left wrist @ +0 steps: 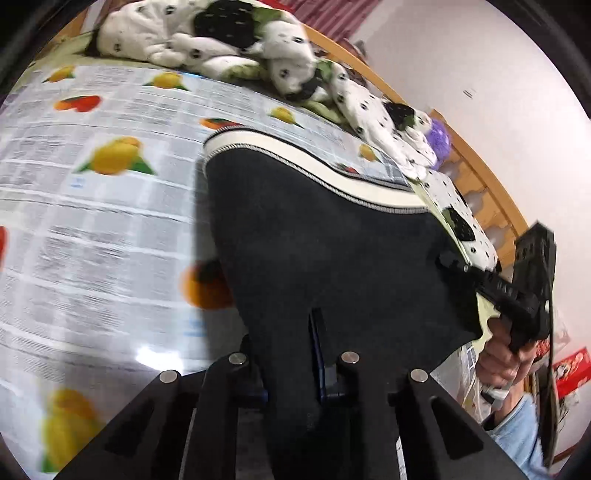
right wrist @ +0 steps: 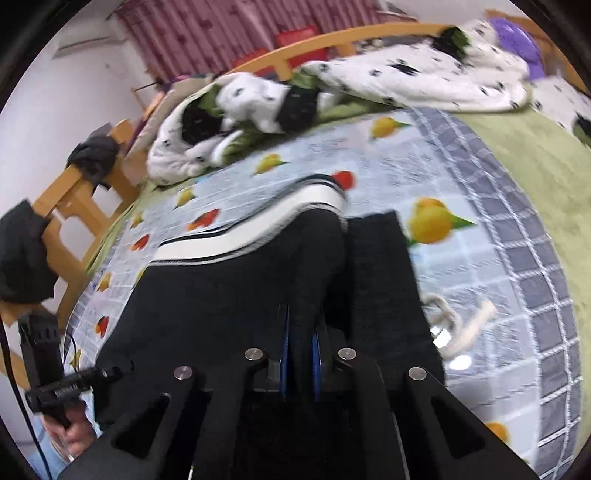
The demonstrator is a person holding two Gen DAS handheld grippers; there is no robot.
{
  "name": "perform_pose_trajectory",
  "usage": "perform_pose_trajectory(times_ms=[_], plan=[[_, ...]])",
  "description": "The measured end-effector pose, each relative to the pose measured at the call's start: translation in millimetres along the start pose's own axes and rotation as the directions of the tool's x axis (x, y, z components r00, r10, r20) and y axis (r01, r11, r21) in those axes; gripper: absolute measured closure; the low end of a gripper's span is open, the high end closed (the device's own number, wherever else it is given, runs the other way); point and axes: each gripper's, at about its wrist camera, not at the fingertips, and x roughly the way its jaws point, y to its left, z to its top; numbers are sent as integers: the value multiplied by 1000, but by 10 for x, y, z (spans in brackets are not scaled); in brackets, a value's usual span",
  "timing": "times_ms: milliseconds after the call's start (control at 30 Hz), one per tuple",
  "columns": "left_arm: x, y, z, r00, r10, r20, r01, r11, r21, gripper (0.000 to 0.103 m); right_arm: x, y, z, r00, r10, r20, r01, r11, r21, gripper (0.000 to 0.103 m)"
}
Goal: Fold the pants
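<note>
Pants [left wrist: 317, 236] pinched by both grippers over bed [left wrist: 92, 221].

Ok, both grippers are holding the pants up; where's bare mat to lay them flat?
Open fruit-print mat lies left of the pants, up to the spotted quilt. On the right, mat runs to its grey checked border, except by the white cord. Crowded along the headboard, under the bunched quilt.

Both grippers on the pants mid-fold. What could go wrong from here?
1. The left gripper and right gripper each pinch only an edge of the black pants with a white stripe; fabric may slip out.
2. The loose white drawstring on the fruit-print mat could end up trapped in the fold.
</note>
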Motion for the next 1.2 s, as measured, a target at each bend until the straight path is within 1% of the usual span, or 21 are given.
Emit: perform_pose_trajectory(times_ms=[200, 300, 367, 400, 433, 500, 533, 567, 667, 733, 767, 800, 833, 867, 900, 933, 967, 1000, 1033, 1067, 1200], plan=[[-659, 628, 244, 989, 140, 44, -141, 990, 25, 87, 280, 753, 9, 988, 153, -31, -154, 988, -14, 94], [-970, 924, 259, 978, 204, 53, -206, 978, 31, 86, 487, 1124, -45, 965, 251, -72, -252, 968, 2, 93], [-1030, 1124, 200, 968, 250, 23, -250, 968, 27, 83, 640, 1315, -139, 953, 277, -121, -278, 961, 8, 92], [-1020, 1200, 158, 964, 266, 2, -266, 964, 29, 77, 720, 1395, -192, 954, 262, -144, -265, 964, -3, 88], [-979, 1270, 111, 960, 280, -26, -279, 960, 34, 73, 783, 1453, -231, 958, 237, -161, -244, 970, -21, 79], [-932, 1322, 27, 954, 299, -26, -298, 954, 35, 46, 931, 1539, -334, 962, 198, -186, -211, 976, -53, 78], [-936, 1309, 7, 949, 315, 3, -314, 949, 39, 44, 941, 1560, -358, 970, 169, -175, -184, 981, -68, 87], [-963, 1289, -3, 947, 321, 32, -322, 946, 46, 44, 917, 1575, -348, 973, 163, -165, -179, 980, -83, 93], [-1030, 1196, -24, 945, 320, 71, -326, 941, 88, 44, 576, 1528, -246, 974, 210, -80, -217, 972, -93, 94], [-1076, 1115, -33, 938, 330, 109, -342, 933, 117, 43, 413, 1442, -222, 988, 151, -27, -153, 980, -124, 94], [-1078, 1080, -32, 934, 334, 126, -349, 929, 122, 43, 459, 1371, -221, 994, 102, -44, -107, 986, -125, 94], [-1093, 1056, -30, 934, 332, 136, -348, 929, 124, 43, 563, 1293, -248, 994, 64, -92, -75, 990, -120, 93], [-1102, 1035, -16, 934, 328, 140, -345, 930, 125, 43, 697, 1203, -298, 986, 61, -153, -77, 992, -101, 88], [-1088, 1006, 29, 936, 323, 140, -341, 931, 131, 43, 741, 1153, -301, 987, 75, -145, -87, 993, -79, 84], [-1092, 978, 46, 934, 327, 143, -346, 928, 138, 43, 701, 1116, -285, 989, 76, -128, -85, 994, -65, 72], [-1085, 939, 89, 928, 338, 154, -360, 922, 144, 43, 668, 1126, -249, 988, 62, -139, -74, 994, -79, 68], [-1083, 898, 141, 927, 337, 166, -362, 920, 152, 43, 601, 1163, -192, 990, 32, -139, -48, 992, -116, 68], [-1076, 857, 185, 928, 330, 172, -357, 921, 158, 43, 511, 1199, -149, 995, 5, -100, -20, 989, -145, 68], [-1055, 814, 261, 931, 321, 176, -350, 922, 165, 43, 388, 1254, -79, 1000, -19, -24, 14, 984, -176, 68], [-1009, 763, 390, 933, 314, 177, -344, 923, 174, 43, 323, 1291, -29, 1000, -16, 11, 18, 982, -191, 68], [-779, 624, 764, 934, 297, 198, -337, 916, 217, 43, 437, 1521, 304, 998, 24, 55, -11, 974, -227, 68]])
